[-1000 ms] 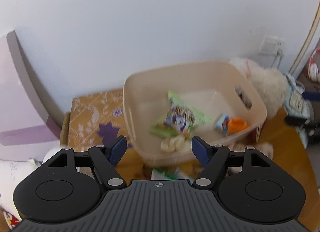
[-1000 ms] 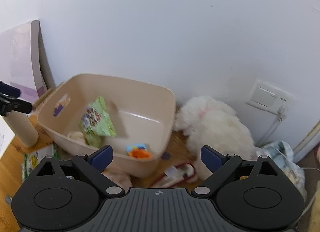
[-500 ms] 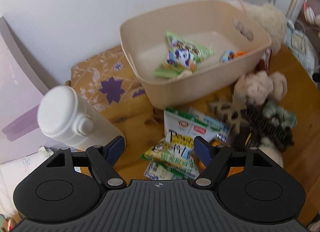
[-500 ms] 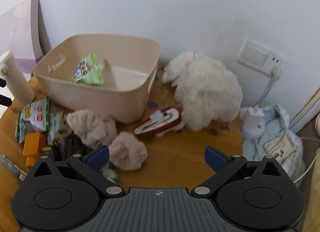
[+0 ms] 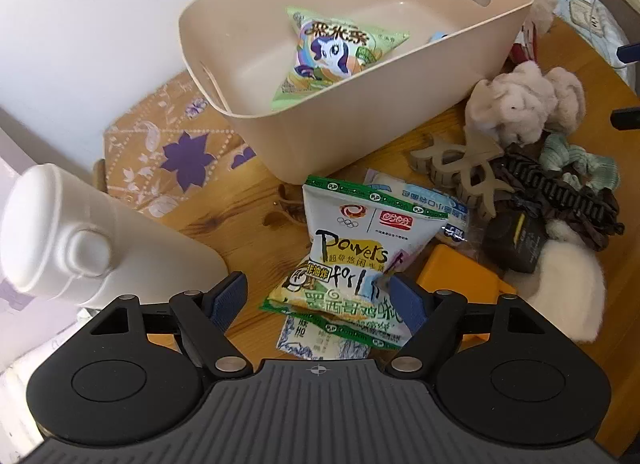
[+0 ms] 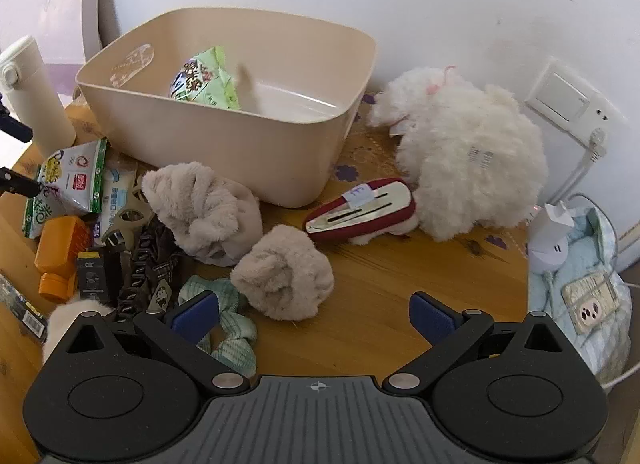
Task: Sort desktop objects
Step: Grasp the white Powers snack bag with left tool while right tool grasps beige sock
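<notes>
- Beige bin (image 5: 360, 136) at the back of the desk (image 6: 380, 264), pony snack bag (image 5: 336, 52) inside; near wall hides the bin's floor
- Something blue (image 5: 438, 37) peeks over the rim, too little showing to name
- Left tool (image 5: 316, 298) spread wide, jaws have just been opening, nothing gripped; white-and-green Powers snack packet (image 5: 352, 252) lies under the gap, other packets beneath it mostly covered
- Right tool (image 6: 314, 316) at full spread, jaws just opened further, nothing gripped; beige fluffy scrunchie (image 6: 284, 272) just beyond the gap, green scrunchie (image 6: 236, 324) partly hidden behind its left finger
- Dark items beside the orange bottle (image 6: 60, 252) hard to make out
</notes>
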Tool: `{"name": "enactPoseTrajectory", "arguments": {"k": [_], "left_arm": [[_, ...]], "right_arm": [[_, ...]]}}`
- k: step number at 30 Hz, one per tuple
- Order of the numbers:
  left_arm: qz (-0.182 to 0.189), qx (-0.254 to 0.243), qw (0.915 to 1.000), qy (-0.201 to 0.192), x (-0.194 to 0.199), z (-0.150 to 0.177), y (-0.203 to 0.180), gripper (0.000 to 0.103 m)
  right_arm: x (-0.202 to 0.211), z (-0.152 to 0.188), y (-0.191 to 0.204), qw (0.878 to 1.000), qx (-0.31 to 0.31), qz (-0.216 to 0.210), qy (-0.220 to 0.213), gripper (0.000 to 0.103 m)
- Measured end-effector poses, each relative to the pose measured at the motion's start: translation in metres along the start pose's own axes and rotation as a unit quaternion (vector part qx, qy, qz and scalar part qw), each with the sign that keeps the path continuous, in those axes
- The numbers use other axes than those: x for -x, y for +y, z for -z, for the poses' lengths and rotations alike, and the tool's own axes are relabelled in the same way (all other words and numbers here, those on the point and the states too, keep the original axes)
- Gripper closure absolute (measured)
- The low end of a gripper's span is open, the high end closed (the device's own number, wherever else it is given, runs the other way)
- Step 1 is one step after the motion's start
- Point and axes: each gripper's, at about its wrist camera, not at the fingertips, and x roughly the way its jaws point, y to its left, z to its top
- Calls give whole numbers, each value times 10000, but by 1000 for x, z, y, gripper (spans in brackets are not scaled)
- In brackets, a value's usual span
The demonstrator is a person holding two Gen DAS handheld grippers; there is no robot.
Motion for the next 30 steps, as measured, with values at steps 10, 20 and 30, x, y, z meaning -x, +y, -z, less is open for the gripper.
{"name": "enactPoseTrajectory", "arguments": {"k": [10, 20, 30], "left_arm": [[123, -291, 9988, 387, -36, -12, -5, 24], [151, -270, 9977, 609, -63, -17, -9, 24], [207, -203, 9984, 485, -64, -14, -6, 37]], "right_arm": [[-30, -9, 8, 9996, 223, -51, 149, 0], [-60, -19, 8, 9992, 302, -27, 270, 0], [-73, -17, 6, 9989, 59, -228, 395, 39]]}}
